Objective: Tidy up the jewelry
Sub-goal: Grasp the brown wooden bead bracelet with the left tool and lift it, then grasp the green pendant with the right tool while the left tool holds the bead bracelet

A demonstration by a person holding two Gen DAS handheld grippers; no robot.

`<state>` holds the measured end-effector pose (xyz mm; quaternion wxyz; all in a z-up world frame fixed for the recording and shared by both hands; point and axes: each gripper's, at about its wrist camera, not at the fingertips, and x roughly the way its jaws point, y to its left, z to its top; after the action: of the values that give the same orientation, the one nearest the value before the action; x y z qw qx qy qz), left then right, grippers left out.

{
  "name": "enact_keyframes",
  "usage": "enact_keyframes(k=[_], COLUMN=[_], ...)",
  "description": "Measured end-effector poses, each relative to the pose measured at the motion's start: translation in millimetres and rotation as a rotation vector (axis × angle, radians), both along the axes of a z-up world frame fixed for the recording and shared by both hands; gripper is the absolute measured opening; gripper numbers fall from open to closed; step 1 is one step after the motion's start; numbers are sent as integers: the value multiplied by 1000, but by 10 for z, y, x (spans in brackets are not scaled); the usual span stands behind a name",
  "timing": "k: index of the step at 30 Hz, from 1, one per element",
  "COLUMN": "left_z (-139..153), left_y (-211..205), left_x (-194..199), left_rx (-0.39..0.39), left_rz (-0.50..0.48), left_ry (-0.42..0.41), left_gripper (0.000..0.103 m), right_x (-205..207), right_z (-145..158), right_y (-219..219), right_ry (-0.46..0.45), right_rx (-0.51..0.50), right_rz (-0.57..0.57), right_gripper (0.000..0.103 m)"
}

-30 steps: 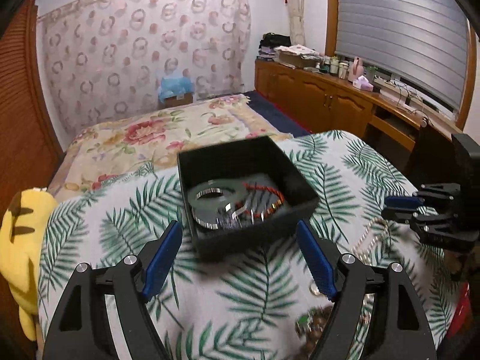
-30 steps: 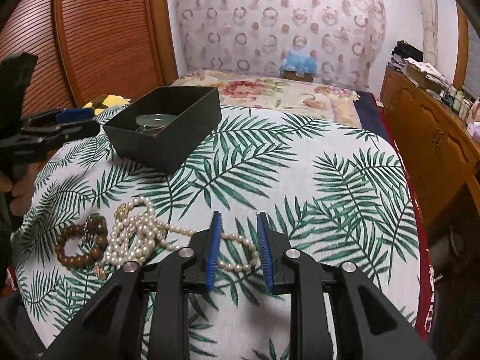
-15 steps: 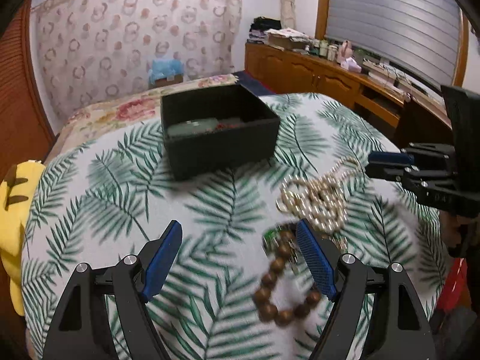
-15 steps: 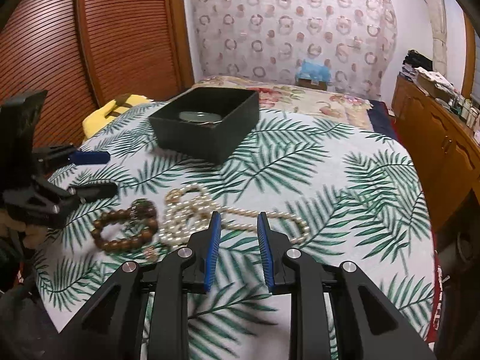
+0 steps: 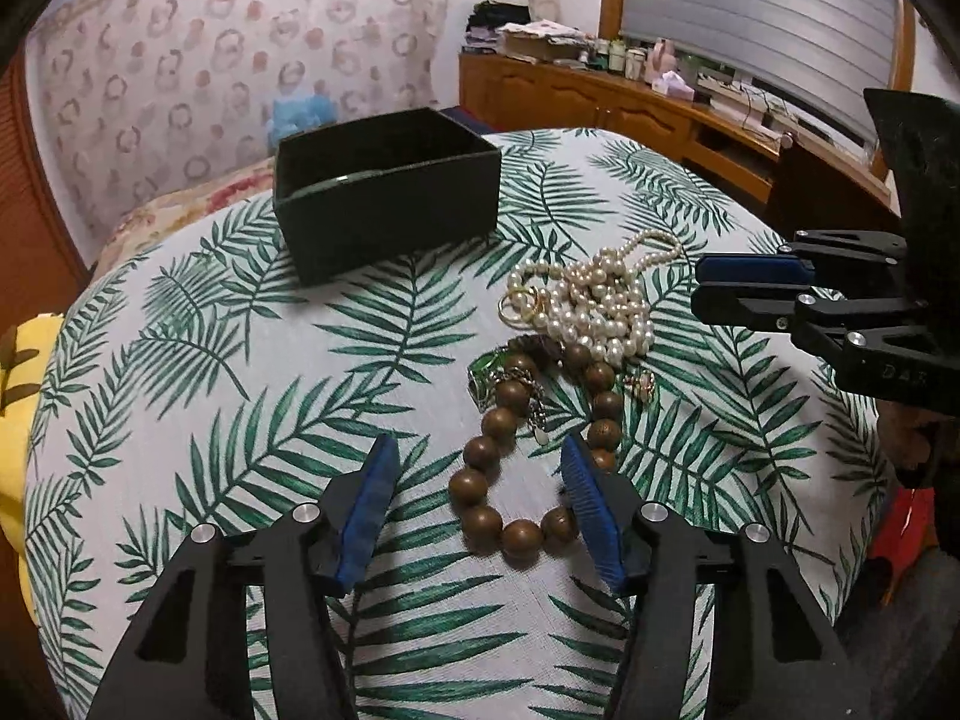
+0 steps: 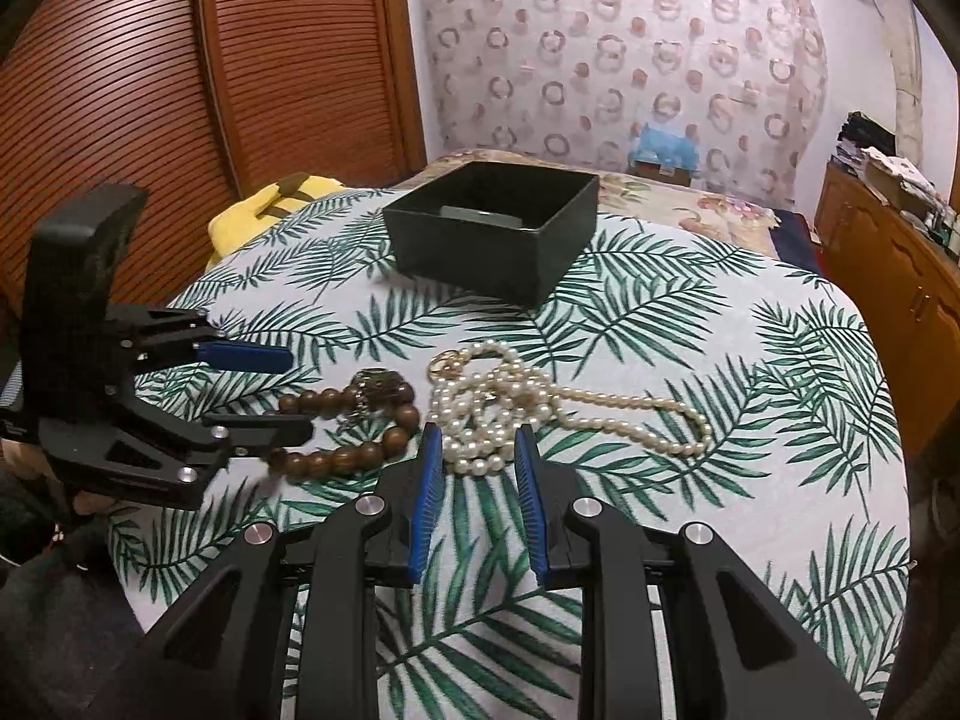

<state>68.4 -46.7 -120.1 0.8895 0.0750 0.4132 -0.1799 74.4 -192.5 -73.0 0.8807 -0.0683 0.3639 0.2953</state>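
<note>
A brown wooden bead bracelet (image 5: 528, 450) lies on the leaf-print cloth, with a green and silver piece (image 5: 489, 375) at its far end. My left gripper (image 5: 480, 468) is open, low over the bracelet's near half, one finger at each side. A pile of white pearls (image 5: 594, 300) with a gold ring (image 5: 519, 303) lies just beyond. A black open box (image 5: 384, 180) stands further back with jewelry inside. My right gripper (image 6: 477, 456) is partly open and empty, just short of the pearls (image 6: 498, 414). The bracelet (image 6: 354, 426) and box (image 6: 492, 228) also show there.
A small earring (image 5: 642, 384) lies right of the bracelet. A yellow plush toy (image 6: 270, 204) sits off the table's left edge. A wooden sideboard (image 5: 600, 102) with clutter runs along the right wall. A bed lies behind the table.
My left gripper has pulled back from over the box and dropped low over the brown bracelet. My right gripper has moved in close to the pearls.
</note>
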Motion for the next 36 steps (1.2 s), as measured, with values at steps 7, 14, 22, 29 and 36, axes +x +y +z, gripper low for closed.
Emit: enact_keyframes(k=[7, 14, 22, 29, 36], left_z=[-57, 219, 641, 867, 886], left_y=[23, 87, 91, 178, 347], left_x=[7, -43, -112, -176, -175], left_rx=[8, -36, -75, -81, -81], left_rz=[8, 23, 20, 36, 73], left_ry=[8, -67, -163, -221, -230], left_gripper=[13, 12, 12, 12, 12], right_x=[-30, -19, -23, -18, 53], right_z=[-33, -47, 13, 44, 46], right_y=[41, 39, 52, 162, 438], right_ry=[9, 10, -2, -5, -2], right_rx=[-4, -2, 3, 7, 3], right_rz=[16, 14, 18, 42, 96], right_gripper=[27, 27, 27, 27, 27])
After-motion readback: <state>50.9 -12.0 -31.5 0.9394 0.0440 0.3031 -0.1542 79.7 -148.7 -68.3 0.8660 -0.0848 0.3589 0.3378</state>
